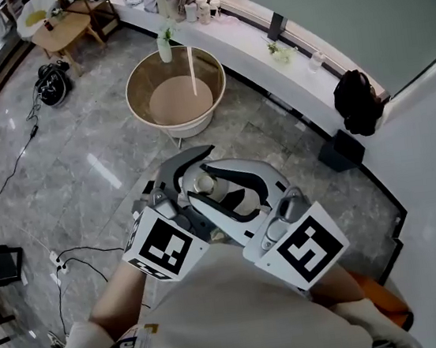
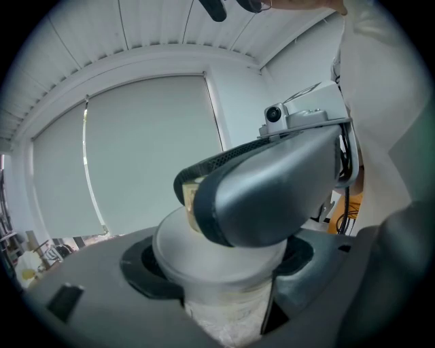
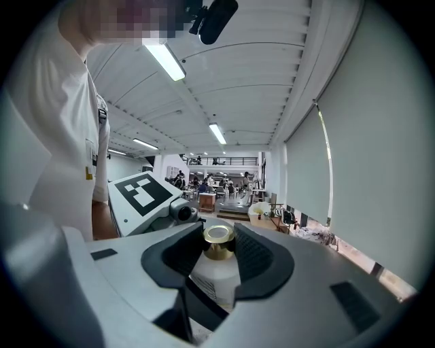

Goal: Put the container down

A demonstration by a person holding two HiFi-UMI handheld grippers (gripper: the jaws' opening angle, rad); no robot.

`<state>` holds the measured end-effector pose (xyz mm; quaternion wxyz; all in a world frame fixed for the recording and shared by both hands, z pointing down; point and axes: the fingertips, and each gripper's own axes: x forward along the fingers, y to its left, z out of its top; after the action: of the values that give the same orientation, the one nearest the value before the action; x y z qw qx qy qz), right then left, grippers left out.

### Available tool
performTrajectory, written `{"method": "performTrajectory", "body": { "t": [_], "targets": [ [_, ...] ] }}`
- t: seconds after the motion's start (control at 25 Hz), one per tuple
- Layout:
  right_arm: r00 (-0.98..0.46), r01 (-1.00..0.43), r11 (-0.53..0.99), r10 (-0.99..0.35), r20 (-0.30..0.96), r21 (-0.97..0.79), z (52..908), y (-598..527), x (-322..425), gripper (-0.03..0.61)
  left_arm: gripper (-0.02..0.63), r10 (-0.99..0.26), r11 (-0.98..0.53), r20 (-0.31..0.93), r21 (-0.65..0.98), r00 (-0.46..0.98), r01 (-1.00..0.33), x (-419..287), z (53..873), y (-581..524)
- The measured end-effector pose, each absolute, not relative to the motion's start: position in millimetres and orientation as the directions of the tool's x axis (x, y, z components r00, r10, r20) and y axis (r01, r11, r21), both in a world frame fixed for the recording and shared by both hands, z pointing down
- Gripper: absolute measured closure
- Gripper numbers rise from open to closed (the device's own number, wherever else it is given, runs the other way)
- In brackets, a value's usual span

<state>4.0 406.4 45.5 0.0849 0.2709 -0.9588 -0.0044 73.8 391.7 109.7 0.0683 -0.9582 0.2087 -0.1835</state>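
Observation:
A white container [image 2: 224, 262] with a gold cap [image 3: 219, 241] is held up close to the person's chest. In the head view the container [image 1: 203, 184] shows between the crossed jaws. My left gripper [image 2: 224, 285] is shut on the container's body, dark pads against both sides. My right gripper [image 3: 219, 250] is shut on the gold cap from above, and one of its grey jaws crosses over the container's top in the left gripper view. In the head view the left gripper [image 1: 195, 182] and the right gripper [image 1: 235, 195] overlap, with their marker cubes nearest me.
A round table [image 1: 139, 82] with a raised rim stands ahead on the marble floor, with a white vase [image 1: 164, 47] on it. A long white counter [image 1: 252, 36] runs along the wall, and a black bag [image 1: 357, 101] leans beside it. Cables [image 1: 70, 260] lie at the left.

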Motion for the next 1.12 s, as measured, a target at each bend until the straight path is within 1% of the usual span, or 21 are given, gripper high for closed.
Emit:
{"method": "performTrajectory", "body": {
  "t": [0.48,1.12],
  "targets": [
    [-0.828,-0.532,0.844,-0.536,0.164,0.075,50.3,374.1,5.3,0.437,0.267,-0.415,-0.906,0.298,-0.222,0.860,-0.361,76.4,112.8,359.7],
    [-0.814,-0.554,0.831,-0.553,0.177,0.052,58.3,262.9,-17.3,0.437,0.267,-0.395,-0.916,0.319,-0.208,0.862,-0.342,54.3,122.7,251.7]
  ]
}}
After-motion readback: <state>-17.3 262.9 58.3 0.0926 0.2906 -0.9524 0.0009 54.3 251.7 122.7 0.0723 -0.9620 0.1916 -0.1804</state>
